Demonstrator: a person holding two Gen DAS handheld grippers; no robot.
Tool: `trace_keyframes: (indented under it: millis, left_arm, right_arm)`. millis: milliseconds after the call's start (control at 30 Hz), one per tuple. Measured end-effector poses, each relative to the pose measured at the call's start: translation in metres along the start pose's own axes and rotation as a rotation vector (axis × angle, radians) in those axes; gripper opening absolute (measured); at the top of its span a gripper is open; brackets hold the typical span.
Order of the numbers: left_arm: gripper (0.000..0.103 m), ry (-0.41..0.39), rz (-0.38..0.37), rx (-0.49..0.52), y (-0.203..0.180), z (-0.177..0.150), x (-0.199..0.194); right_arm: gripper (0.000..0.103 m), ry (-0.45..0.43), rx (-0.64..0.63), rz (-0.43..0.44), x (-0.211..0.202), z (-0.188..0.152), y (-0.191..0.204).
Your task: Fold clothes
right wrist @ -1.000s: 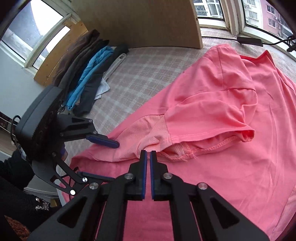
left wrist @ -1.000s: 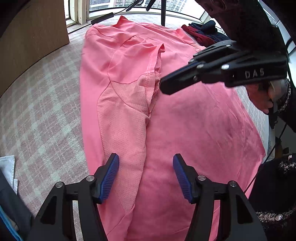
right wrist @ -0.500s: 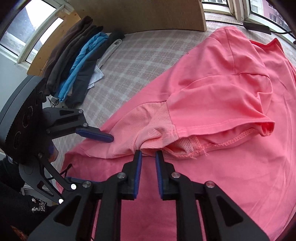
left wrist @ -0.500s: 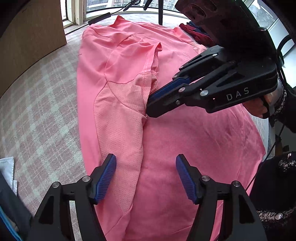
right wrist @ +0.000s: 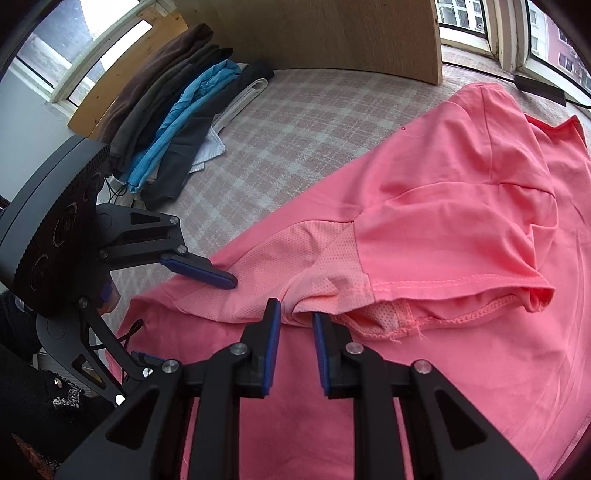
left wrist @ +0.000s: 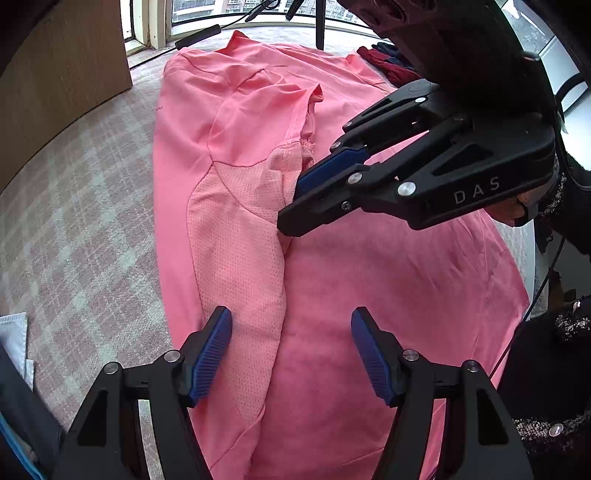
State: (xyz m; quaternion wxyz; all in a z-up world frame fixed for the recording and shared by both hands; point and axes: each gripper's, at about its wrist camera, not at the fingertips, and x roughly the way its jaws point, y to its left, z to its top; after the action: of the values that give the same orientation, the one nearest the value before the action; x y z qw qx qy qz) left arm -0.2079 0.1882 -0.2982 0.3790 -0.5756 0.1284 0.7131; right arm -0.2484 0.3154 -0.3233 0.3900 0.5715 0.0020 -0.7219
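A pink shirt [left wrist: 369,277] lies spread on the checked bed cover, with one side and its sleeve [right wrist: 461,240] folded over the body. A paler mesh panel [left wrist: 240,240] runs along that fold. My left gripper [left wrist: 291,317] hangs open and wide over the lower end of the mesh fold, with nothing pressed between its pads. My right gripper [right wrist: 295,312] stands with its jaws a little apart at the underarm edge of the mesh panel [right wrist: 303,251]. The fold's edge lies at its fingertips and the pads do not press it. The left wrist view shows the right gripper [left wrist: 293,203] low over that spot.
Folded dark, brown and blue clothes [right wrist: 177,110] are piled at the far left by a wooden board [right wrist: 332,33]. Dark red and navy garments [left wrist: 388,62] lie past the shirt. The checked bed cover [left wrist: 74,221] stretches left of the shirt. A person's dark sleeve [left wrist: 546,369] is at the right.
My right gripper went from shut to slightly parted and came down onto the mesh fold at the underarm. The left gripper shifted a little along the fold and stayed open.
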Motion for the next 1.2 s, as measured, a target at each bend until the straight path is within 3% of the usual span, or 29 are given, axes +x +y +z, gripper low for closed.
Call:
trace_keyframes:
  millis: [133,400,700,833,1100,1200]
  left_arm:
    - [0.065,0.003,0.004,0.004,0.000,-0.003,-0.002]
    - [0.068,0.007,0.010,0.012,-0.005,-0.005,-0.001]
    - [0.070,0.008,0.007,0.022,-0.012,-0.009,0.001]
    - [0.071,0.012,0.011,0.027,-0.014,-0.011,0.001]
    - [0.071,0.015,0.013,0.030,-0.013,-0.015,-0.002]
    - [0.071,0.016,0.014,0.030,-0.014,-0.018,-0.002]
  right_arm:
    - [0.018,-0.009,0.027,0.018,-0.004,-0.002,-0.010]
    - [0.004,-0.028,0.058,0.044,-0.003,-0.001,-0.016]
    - [0.002,-0.094,0.097,0.085,-0.032,0.000,-0.024]
    - [0.003,-0.028,0.123,0.057,-0.018,0.000,-0.025]
    - [0.003,-0.012,0.170,0.091,-0.002,0.001,-0.029]
    - [0.008,0.011,0.198,0.088,0.000,-0.001,-0.029]
